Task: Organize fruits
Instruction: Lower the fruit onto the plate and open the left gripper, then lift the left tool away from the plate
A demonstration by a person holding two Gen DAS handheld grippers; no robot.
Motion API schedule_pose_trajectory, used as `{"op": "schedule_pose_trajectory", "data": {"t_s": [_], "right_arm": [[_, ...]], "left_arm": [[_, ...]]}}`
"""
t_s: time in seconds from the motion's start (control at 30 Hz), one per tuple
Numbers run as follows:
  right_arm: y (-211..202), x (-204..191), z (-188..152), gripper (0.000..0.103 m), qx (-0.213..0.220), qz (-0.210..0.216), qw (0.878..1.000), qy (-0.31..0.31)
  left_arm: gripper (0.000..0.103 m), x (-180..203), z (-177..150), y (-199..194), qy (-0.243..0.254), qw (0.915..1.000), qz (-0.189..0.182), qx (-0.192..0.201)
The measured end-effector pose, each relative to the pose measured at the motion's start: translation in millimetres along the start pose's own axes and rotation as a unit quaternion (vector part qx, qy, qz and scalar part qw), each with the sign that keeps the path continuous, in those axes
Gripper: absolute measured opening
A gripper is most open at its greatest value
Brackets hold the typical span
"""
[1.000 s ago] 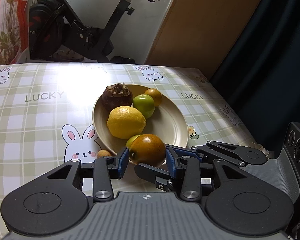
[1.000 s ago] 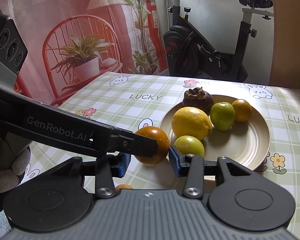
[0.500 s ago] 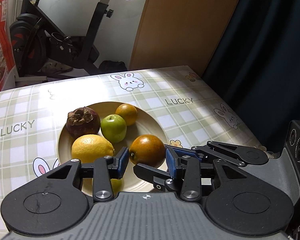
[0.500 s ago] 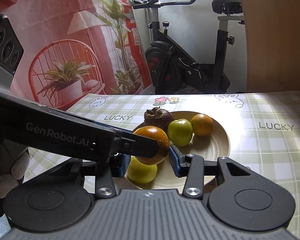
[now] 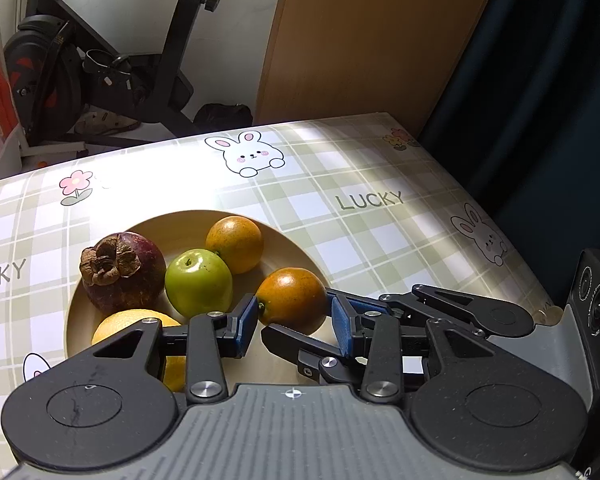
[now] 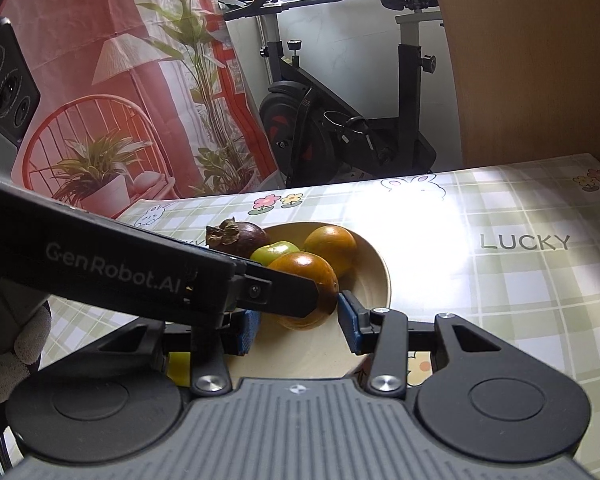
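A beige plate point(image 5: 300, 244) point(image 6: 376, 268) holds a dark mangosteen point(image 5: 124, 276) point(image 6: 240, 236), a green apple point(image 5: 198, 284) point(image 6: 274, 252), a small orange point(image 5: 235, 243) point(image 6: 332, 246) and a yellow lemon point(image 5: 136, 322). My left gripper point(image 5: 292, 320) and my right gripper point(image 6: 298, 320) both close on one dark orange point(image 5: 292, 300) point(image 6: 304, 276), held over the plate's near side. The right gripper's fingers point(image 5: 300, 344) cross under the left gripper's. The left gripper's finger point(image 6: 276, 292) covers part of the orange in the right wrist view.
The plate sits on a checked tablecloth point(image 5: 360, 220) with bunnies and LUCKY print. The table's right edge point(image 5: 512, 216) borders a dark curtain. An exercise bike point(image 5: 80, 68) point(image 6: 340, 120) stands behind the table. A yellow-green fruit point(image 6: 178, 364) peeks out under the right gripper.
Both grippers have carried the dark orange from the table's near left onto the plate area, moving right and forward. The plate's fruits now sit left of the orange.
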State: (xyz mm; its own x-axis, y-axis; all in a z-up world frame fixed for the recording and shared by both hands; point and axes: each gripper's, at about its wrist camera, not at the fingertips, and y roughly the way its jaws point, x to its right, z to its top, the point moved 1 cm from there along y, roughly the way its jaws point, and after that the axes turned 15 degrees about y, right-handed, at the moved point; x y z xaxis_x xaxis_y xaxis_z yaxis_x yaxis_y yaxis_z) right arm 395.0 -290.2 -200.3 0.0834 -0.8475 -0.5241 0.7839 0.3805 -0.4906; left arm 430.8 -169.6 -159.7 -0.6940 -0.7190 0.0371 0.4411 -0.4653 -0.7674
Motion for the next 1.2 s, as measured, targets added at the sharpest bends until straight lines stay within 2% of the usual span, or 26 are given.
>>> {"op": "schedule_pose_trajectory", "data": {"t_s": [0.4, 0.57, 0.63, 0.87, 1.2], "right_arm": [[22.2, 7.6, 5.4, 0.045, -0.020, -0.021, 1.000, -0.005], [23.5, 3.4, 6.5, 0.045, -0.032, -0.030, 0.999, -0.018], [22.5, 1.5, 5.7, 0.045, -0.035, -0.035, 0.999, -0.021], [10.4, -6.1, 8.2, 0.047, -0.024, -0.047, 0.998, -0.027], [-13.6, -26.6, 5.6, 0.047, -0.011, -0.050, 0.998, -0.031]], "left_arm": [[0.042, -14.3, 2.6, 20.7, -0.027, 0.9995, -0.012, -0.011], [0.043, -12.0, -0.8, 19.2, -0.031, 0.9994, -0.013, 0.002], [0.043, -12.6, -1.8, 14.4, -0.034, 0.9992, -0.019, 0.008], [0.045, -7.3, 1.4, -15.2, -0.017, 0.9990, -0.008, 0.041], [0.045, -2.6, -18.8, -60.8, 0.004, 0.9965, 0.039, 0.075]]}}
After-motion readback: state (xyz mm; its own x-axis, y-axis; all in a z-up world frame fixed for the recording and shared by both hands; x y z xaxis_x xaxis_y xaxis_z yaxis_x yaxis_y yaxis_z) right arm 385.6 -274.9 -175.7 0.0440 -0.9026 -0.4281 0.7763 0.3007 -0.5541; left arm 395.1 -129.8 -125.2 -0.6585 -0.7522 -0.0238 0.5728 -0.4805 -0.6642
